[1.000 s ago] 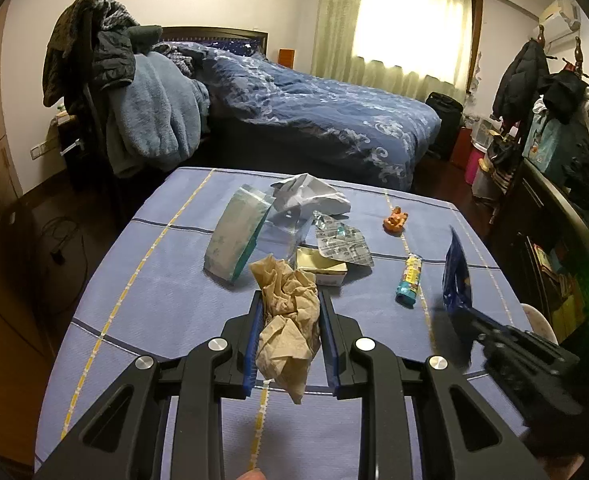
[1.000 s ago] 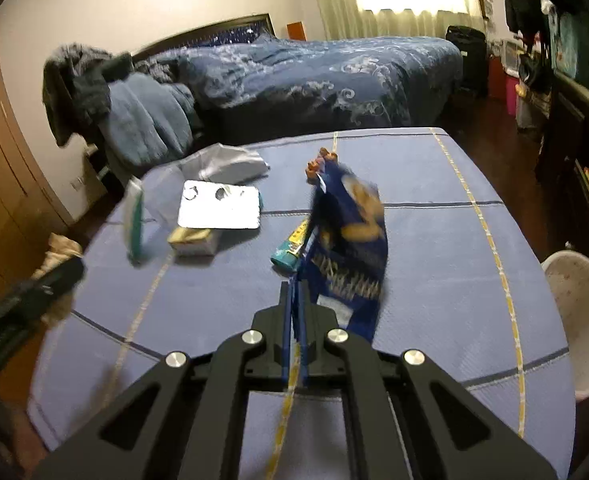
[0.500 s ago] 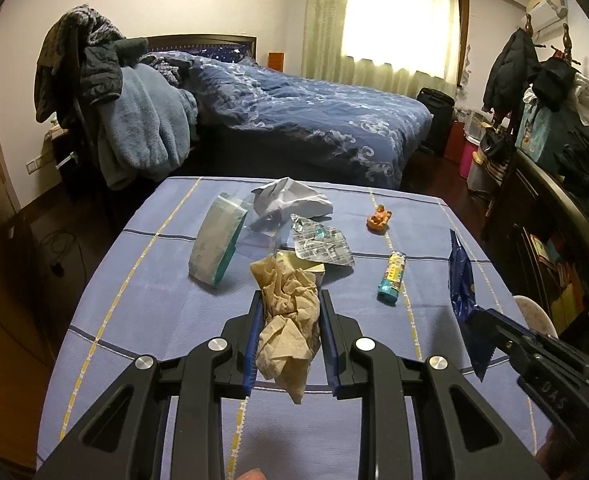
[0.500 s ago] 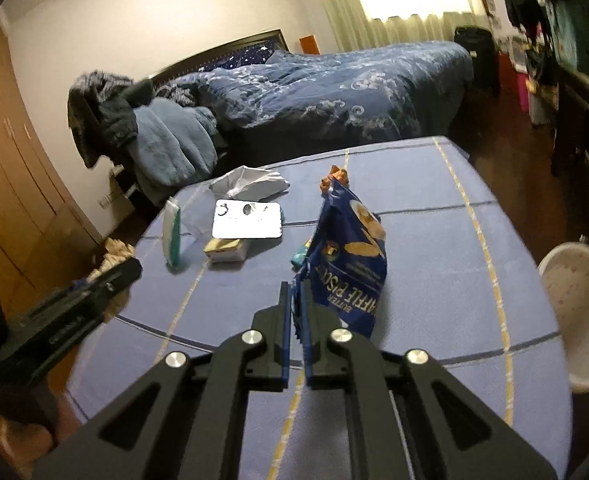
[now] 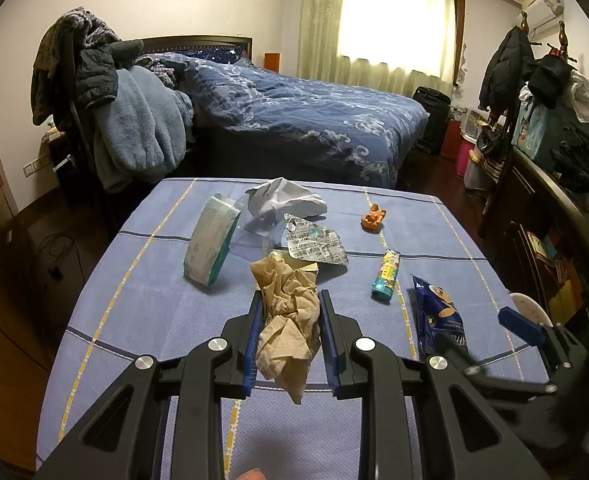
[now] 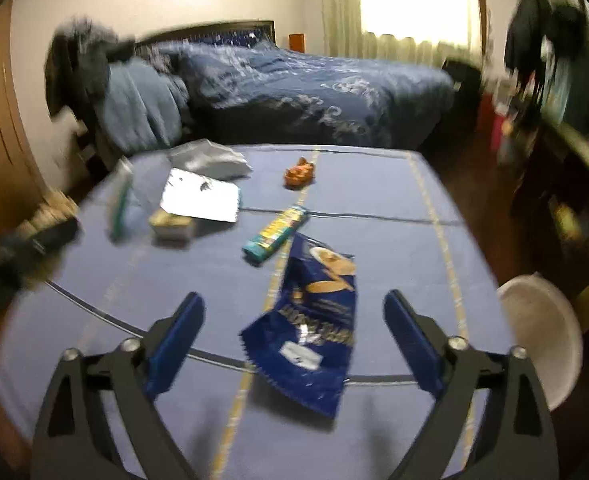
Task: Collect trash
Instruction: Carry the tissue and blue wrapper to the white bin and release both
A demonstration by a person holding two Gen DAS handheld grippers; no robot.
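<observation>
Our left gripper (image 5: 290,322) clenched the crumpled brown paper (image 5: 288,320) above the table's near edge; our right gripper (image 6: 294,336) gaped over the blue snack bag (image 6: 308,332), which risked sliding away ungrasped.

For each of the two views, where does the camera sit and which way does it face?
Left wrist: on the left gripper, facing the bed across the table; its fingers clamp brown crumpled paper.
Right wrist: on the right gripper, facing the same way; its fingers stand open around the blue snack bag.
Shared: bag, teal tube, orange wrapper.
</observation>
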